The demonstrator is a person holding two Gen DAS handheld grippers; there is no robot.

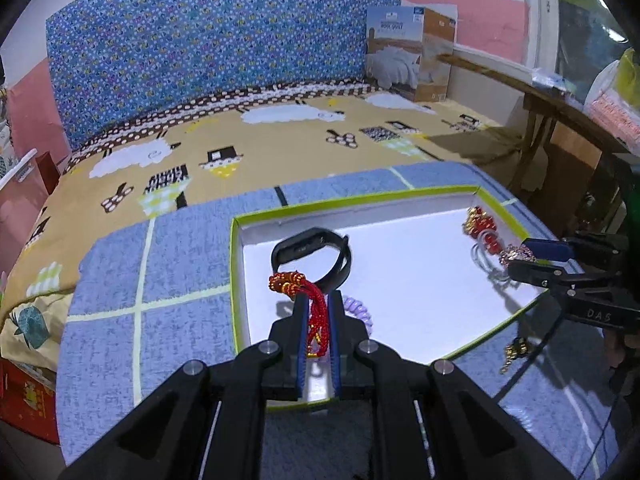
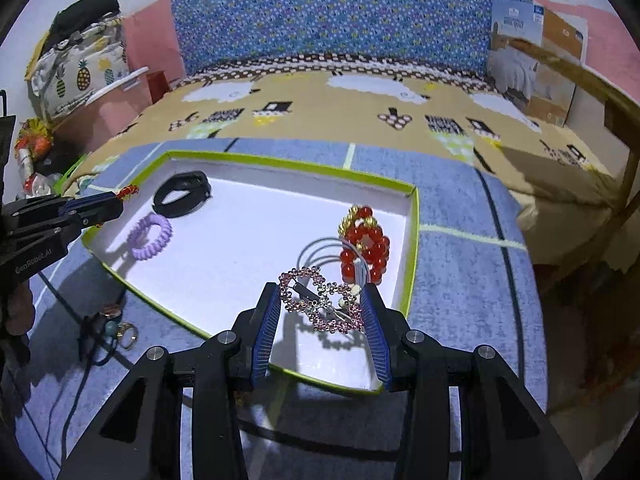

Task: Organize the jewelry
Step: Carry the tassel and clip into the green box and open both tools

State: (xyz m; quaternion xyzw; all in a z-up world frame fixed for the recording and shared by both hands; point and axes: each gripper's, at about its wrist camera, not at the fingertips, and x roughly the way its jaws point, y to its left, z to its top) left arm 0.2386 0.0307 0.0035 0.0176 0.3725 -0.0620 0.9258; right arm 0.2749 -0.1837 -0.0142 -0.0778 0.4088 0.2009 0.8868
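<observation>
A white tray with a green rim (image 1: 236,264) (image 2: 280,160) lies on a blue mat. My left gripper (image 1: 318,304) is shut on a red beaded bracelet (image 1: 316,312) and holds it over the tray's near left edge. My right gripper (image 2: 324,292) holds a pink rhinestone hair clip (image 2: 320,300) between its fingers over the tray's right side; it also shows in the left wrist view (image 1: 520,254). In the tray lie a black smart band (image 1: 312,252) (image 2: 182,194), a purple coil hair tie (image 2: 150,236) (image 1: 358,308), a red bead bracelet (image 2: 364,244) (image 1: 480,222) and clear bangles (image 2: 320,252).
Rings and a small pendant (image 2: 118,326) lie on the blue mat (image 2: 460,280) outside the tray's near edge, also seen in the left wrist view (image 1: 516,352). A patterned bedsheet (image 1: 280,140), a blue headboard (image 1: 220,52) and a cardboard box (image 1: 412,52) lie beyond. A wooden table (image 1: 560,112) stands at right.
</observation>
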